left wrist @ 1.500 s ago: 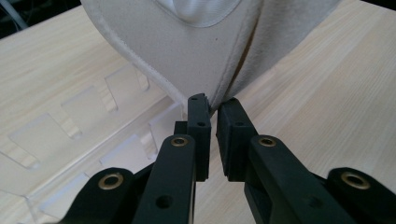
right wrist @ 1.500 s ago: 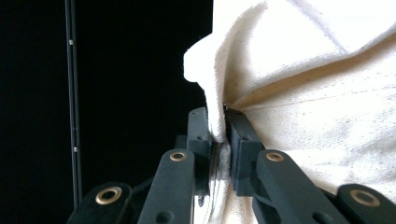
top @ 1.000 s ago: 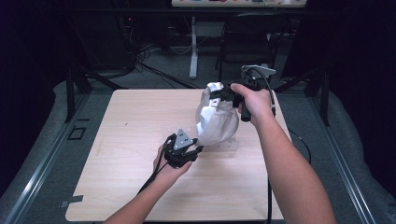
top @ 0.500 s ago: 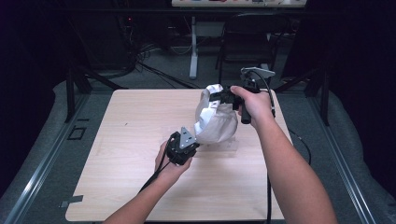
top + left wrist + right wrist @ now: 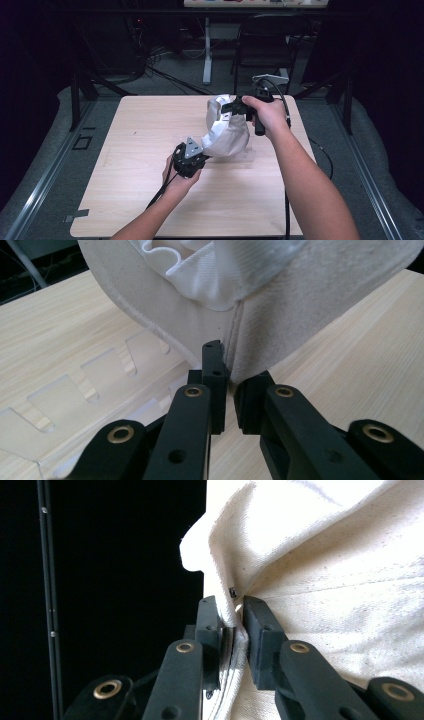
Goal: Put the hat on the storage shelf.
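**Stretching a Cloth Bag Between Two Grippers**

Holding the lower edge of a cream cloth bag [image 5: 227,132], the left gripper [image 5: 196,159] sits low and centre in the high view, nearest the person. In the left gripper view its jaws stand close together, with the bag's seam running down into the narrow gap between them; the hem appears pinched there, though the gap stays slightly visible. A clear plastic sheet [image 5: 75,390] with notched cut-outs lies flat on the wooden table [image 5: 135,150] at the left of that view, under and beside the fabric.

Farther up the high view, right of centre, the right gripper [image 5: 235,106] is raised above the table and is clamped on the bag's upper rim; in the right gripper view a fold of cloth is squeezed tight between its jaws, bunching above them. The bag hangs between the two tools, its body sagging onto the table. A white inner fabric [image 5: 200,270] shows at the top of the left gripper view.

To do this step well, the judgement is that both grips should stay firm while the tools draw apart gently, so the mouth opens without the hem slipping from the lower jaws.

Beyond the table, a chair [image 5: 270,45] and cables stand in the dark.
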Demonstrator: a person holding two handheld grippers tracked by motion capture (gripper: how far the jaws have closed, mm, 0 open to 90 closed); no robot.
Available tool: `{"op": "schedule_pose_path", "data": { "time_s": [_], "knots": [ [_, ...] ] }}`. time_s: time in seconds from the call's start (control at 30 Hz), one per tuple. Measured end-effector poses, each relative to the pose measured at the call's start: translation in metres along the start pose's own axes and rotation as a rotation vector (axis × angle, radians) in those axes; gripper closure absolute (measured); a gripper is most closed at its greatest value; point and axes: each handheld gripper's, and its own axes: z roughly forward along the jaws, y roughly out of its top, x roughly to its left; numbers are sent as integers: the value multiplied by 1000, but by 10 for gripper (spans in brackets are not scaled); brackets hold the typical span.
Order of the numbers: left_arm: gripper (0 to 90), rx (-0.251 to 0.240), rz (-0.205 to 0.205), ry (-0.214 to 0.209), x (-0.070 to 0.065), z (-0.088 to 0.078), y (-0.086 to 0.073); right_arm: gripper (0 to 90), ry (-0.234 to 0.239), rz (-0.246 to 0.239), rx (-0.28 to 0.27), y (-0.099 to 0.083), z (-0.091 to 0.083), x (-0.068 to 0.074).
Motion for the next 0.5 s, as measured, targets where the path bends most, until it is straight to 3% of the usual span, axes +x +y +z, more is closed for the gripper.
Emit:
{"op": "schedule_pose_path", "data": {
  "time_s": [0.07, 0.2, 0.27, 0.5],
  "knots": [
    [854, 10, -3, -3, 1, 1, -3, 787, -14, -9, 18, 0, 2, -2],
    [855, 37, -53, -22, 8, 5, -13, 791, -41, -14, 27, -1, 9, -4],
    [855, 24, -71, -32, 9, 6, -19, 789, -42, -10, 33, -2, 12, -5],
    [852, 24, -64, -25, 8, 6, -18, 773, -21, 6, 35, -3, 16, -12]
  ]
}}
